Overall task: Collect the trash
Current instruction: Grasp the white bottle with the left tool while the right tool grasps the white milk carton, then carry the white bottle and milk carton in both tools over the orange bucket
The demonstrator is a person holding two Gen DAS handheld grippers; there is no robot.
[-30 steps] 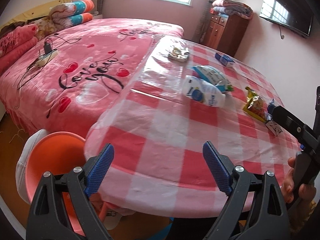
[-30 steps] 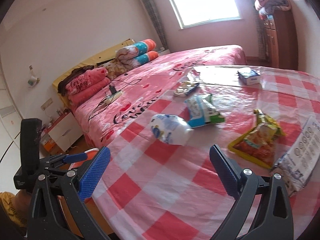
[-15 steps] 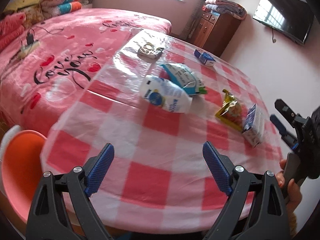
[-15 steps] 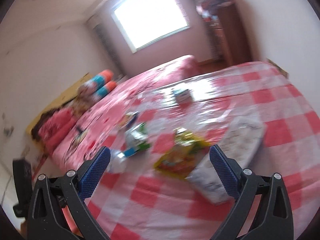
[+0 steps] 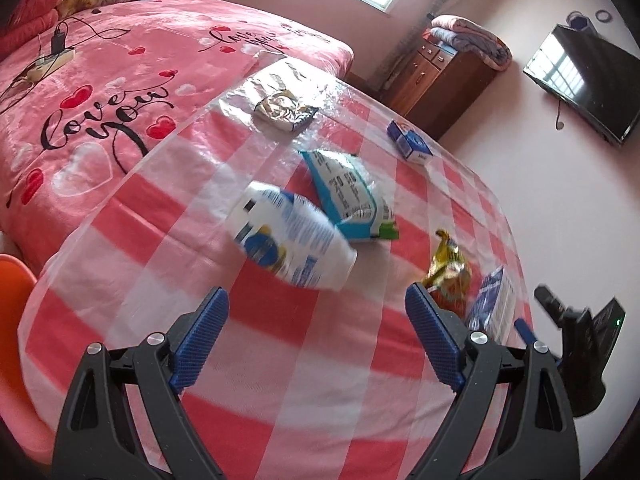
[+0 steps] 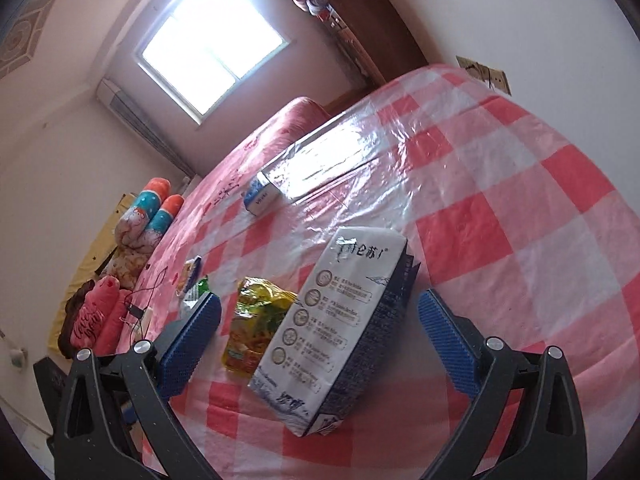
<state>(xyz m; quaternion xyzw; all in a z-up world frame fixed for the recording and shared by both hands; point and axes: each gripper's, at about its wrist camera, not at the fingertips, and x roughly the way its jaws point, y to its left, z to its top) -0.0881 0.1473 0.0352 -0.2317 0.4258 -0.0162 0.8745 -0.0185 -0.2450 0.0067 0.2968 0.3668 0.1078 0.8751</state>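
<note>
Right wrist view first: our right gripper (image 6: 318,332) has its jaws spread wide with nothing between the pads, and the white-and-navy milk carton (image 6: 340,328) lies flat in the lower centre of the frame, lined up in the gap ahead of them. We judge that the gripper is posed this way so the pads can straddle the carton's long sides. Just left of the carton, seemingly touching it, lies a yellow snack wrapper (image 6: 256,328). Farther up and left sits a small blue-and-white box (image 6: 261,197), well apart from both.

In the left wrist view, our left gripper (image 5: 316,338) is likewise released and empty, hovering low in the frame over the checked tablecloth (image 5: 288,384). Beyond its pads, at mid-frame, a white crumpled pouch (image 5: 292,240) lies on its side, with a teal-and-white packet (image 5: 348,196) touching it at the upper right. A silver foil wrapper (image 5: 284,110) sits higher up, near the cloth's far edge. At the left edge an orange bin (image 5: 12,320) shows below table level; we take it for the place the trash goes, which would explain why the left side works nearest it.

All the trash is on the table, so we judge collecting has not yet begun.
</note>
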